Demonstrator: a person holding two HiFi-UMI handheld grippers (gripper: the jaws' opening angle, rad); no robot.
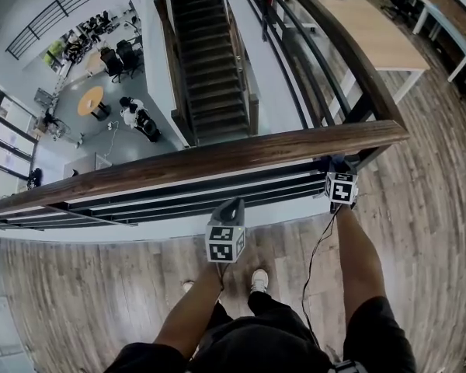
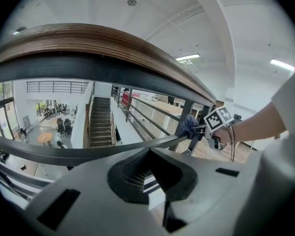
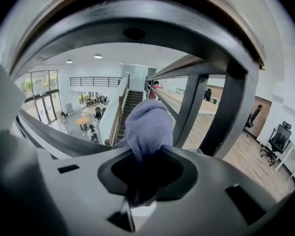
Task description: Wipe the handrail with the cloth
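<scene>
The brown wooden handrail runs across the head view on black metal rails. My right gripper is tucked just under its right end, beside the corner post, and is shut on a blue-purple cloth. The cloth bulges out past the jaws toward a black rail. From the left gripper view, that cloth touches a lower rail below the handrail. My left gripper hangs below the middle of the handrail with its jaws shut and nothing in them, as its own view shows.
Black horizontal rails and a dark corner post lie under the handrail. Beyond is a drop to a lower floor with a staircase, chairs and people. A long wooden table stands at the upper right. I stand on wood flooring.
</scene>
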